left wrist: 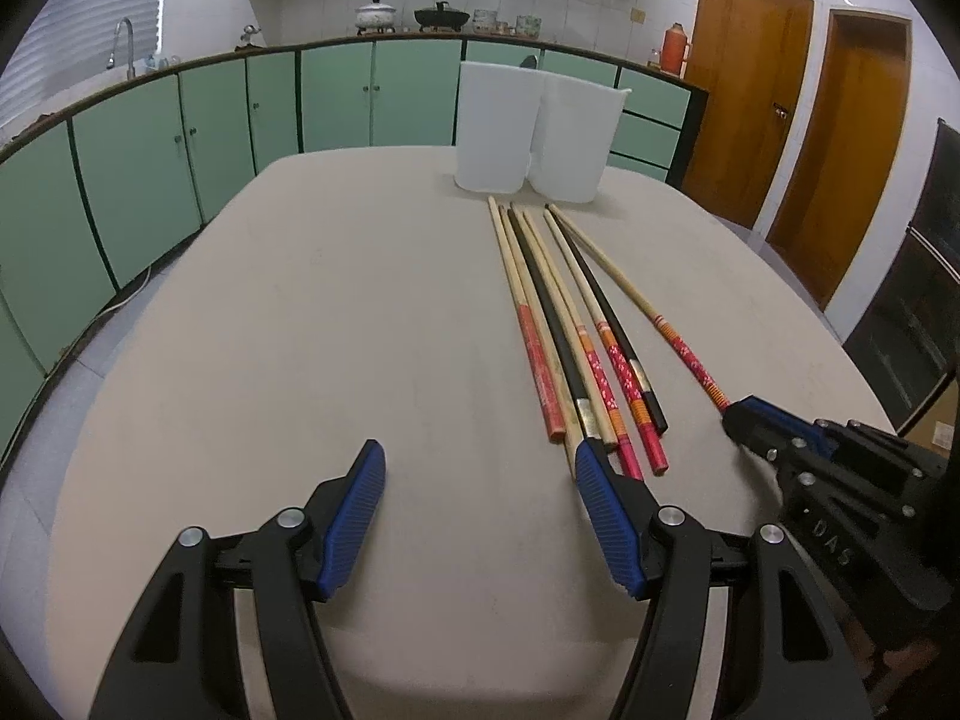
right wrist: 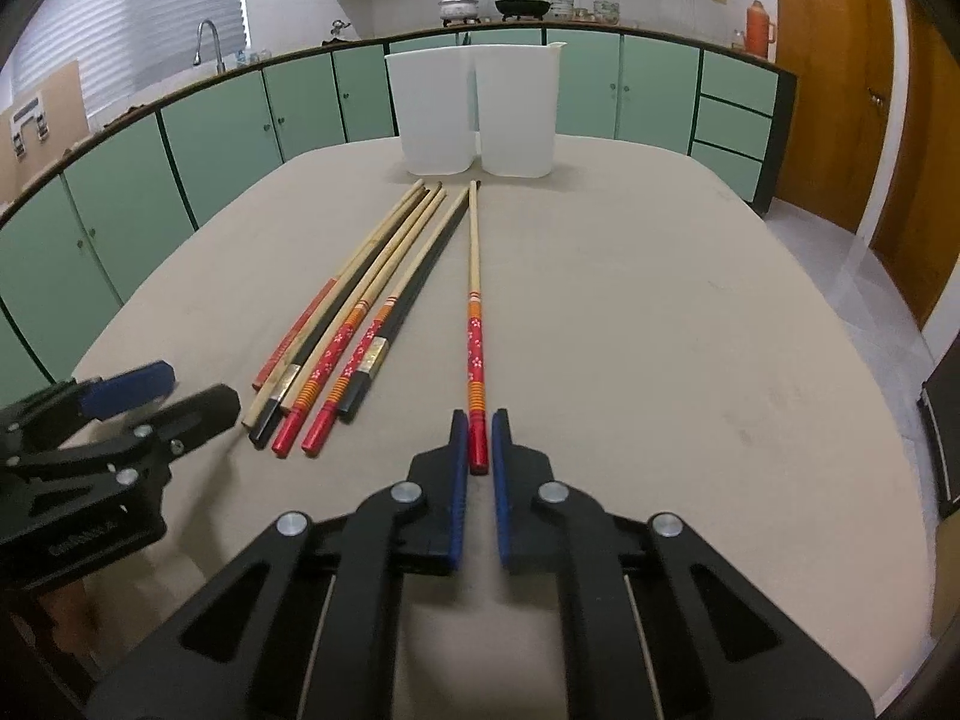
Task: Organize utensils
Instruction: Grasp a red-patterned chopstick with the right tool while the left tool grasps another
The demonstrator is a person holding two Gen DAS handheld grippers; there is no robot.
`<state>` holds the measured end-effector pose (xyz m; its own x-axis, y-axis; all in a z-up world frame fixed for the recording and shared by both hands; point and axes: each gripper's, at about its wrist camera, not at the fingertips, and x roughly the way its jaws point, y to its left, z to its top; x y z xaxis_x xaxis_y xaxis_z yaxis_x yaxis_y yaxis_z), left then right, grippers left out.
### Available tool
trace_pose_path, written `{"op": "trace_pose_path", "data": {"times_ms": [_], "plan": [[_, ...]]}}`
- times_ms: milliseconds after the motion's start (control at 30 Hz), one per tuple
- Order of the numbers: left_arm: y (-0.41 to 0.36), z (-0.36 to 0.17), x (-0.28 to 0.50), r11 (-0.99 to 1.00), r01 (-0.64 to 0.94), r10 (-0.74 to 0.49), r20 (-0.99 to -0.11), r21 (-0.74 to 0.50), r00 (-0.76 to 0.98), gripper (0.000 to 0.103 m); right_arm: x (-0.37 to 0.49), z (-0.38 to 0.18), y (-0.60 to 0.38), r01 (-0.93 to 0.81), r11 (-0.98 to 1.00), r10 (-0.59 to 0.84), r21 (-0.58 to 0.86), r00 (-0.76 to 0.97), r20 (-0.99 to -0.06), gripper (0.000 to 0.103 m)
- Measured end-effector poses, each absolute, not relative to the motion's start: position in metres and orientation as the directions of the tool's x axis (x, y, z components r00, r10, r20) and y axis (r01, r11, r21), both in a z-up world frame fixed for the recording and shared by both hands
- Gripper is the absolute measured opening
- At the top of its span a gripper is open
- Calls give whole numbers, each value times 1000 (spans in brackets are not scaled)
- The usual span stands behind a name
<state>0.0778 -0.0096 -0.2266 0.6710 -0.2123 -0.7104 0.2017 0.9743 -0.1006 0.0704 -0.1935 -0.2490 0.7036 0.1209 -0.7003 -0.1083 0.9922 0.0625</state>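
Several chopsticks [left wrist: 576, 336] lie side by side on the beige table [left wrist: 300, 330], tips toward two white plastic containers [left wrist: 534, 132]. One red-patterned chopstick [right wrist: 474, 324] lies apart to the right. My right gripper [right wrist: 478, 429] is closed around its red handle end, low over the table; it also shows in the left wrist view [left wrist: 744, 414]. My left gripper [left wrist: 477, 468] is open and empty, hovering just left of the bundle's handle ends [right wrist: 300, 414]; it shows in the right wrist view [right wrist: 162, 390].
The two white containers [right wrist: 474, 111] stand together at the table's far edge. Green cabinets [left wrist: 180, 138] run behind the table. Wooden doors [left wrist: 798, 138] are at the right.
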Motion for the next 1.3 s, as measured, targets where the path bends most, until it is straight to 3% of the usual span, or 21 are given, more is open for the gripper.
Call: {"op": "trace_pose_path", "data": {"times_ms": [433, 567, 633, 700, 767, 1033, 1300], "plan": [[-18, -231, 87, 982, 174, -170, -718, -69, 675, 63, 69, -249, -203, -101, 989, 148, 108, 702, -696, 10], [-22, -232, 90, 987, 156, -142, -722, -48, 677, 50, 67, -249, -207, -101, 987, 159, 123, 705, -691, 11], [-21, -232, 89, 987, 154, -138, -720, -45, 680, 46, 66, -248, -213, -105, 981, 188, 162, 707, -681, 14], [-19, -232, 89, 988, 147, -138, -721, -52, 679, 43, 63, -247, -219, -112, 976, 210, 186, 708, -675, 27], [-17, -232, 89, 989, 139, -139, -722, -60, 678, 43, 59, -246, -222, -112, 977, 207, 184, 715, -668, 32], [-16, -232, 88, 989, 132, -134, -718, -59, 683, 43, 54, -250, -212, -160, 977, 213, 141, 706, -676, 31], [-20, -233, 92, 988, 144, -137, -717, -51, 684, 44, 58, -252, -206, -143, 984, 175, 104, 716, -675, 14]]}}
